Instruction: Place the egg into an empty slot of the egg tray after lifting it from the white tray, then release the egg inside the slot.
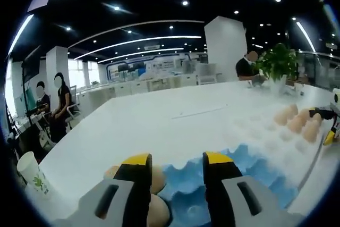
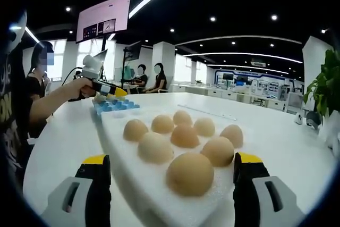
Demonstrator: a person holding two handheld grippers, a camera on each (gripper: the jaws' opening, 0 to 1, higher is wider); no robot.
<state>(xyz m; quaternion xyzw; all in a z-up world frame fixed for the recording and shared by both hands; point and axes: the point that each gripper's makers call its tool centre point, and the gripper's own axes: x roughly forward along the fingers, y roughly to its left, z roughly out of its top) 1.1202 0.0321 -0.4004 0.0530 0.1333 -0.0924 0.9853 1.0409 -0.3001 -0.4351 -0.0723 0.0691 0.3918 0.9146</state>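
1. Left claw (image 1: 178, 166): jaws parted with nothing between them, poised over the blue egg tray (image 1: 212, 184).
2. Blue egg tray: directly beneath and ahead of the left claw; two eggs (image 1: 154, 179) sit in slots just behind its left jaw, the other visible slots empty.
3. Right claw (image 2: 172, 166): jaws spread wide, straddling the near end of the white tray (image 2: 138, 179), gripping nothing.
4. White tray: on the tabletop (image 2: 276, 136), holding eight eggs; the nearest egg (image 2: 189, 174) lies between the right claw's jaws, apart from both.
5. Person's hand (image 2: 79, 89): far ahead-left of the right claw, holding the left claw over the blue tray.
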